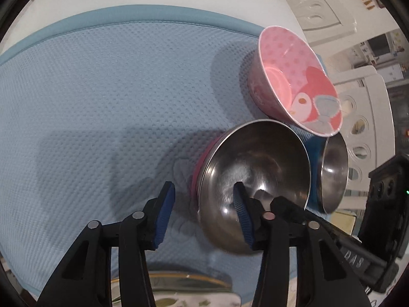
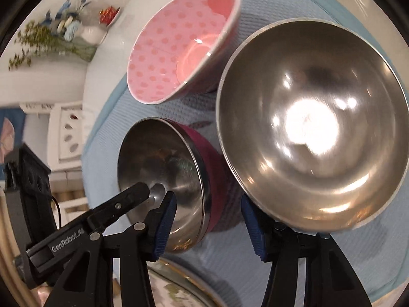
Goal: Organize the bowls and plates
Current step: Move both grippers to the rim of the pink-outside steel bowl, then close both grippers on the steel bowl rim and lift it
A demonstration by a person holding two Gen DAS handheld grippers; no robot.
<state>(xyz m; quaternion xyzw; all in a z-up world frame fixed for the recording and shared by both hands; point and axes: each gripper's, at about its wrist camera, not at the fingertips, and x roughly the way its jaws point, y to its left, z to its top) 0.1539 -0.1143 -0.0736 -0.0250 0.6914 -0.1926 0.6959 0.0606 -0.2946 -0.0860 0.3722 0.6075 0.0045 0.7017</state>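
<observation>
A steel bowl with a magenta outside (image 1: 255, 168) (image 2: 163, 168) sits on the blue mat (image 1: 102, 102). My left gripper (image 1: 204, 215) is open, its jaws straddling this bowl's near rim, one finger inside. A second steel bowl (image 1: 332, 174) (image 2: 311, 128) lies to the right. My right gripper (image 2: 209, 220) is open, between the two steel bowls and just in front of them. A pink dotted bowl (image 1: 294, 76) (image 2: 179, 43) sits behind. A patterned plate (image 1: 173, 291) (image 2: 179, 289) lies at the near edge, mostly hidden.
The mat (image 2: 332, 261) covers a white table. White chairs (image 1: 363, 117) stand past the table's right side. A flower arrangement (image 2: 64, 33) stands at the far end. The other gripper's black body (image 1: 383, 204) (image 2: 30, 179) shows at each view's edge.
</observation>
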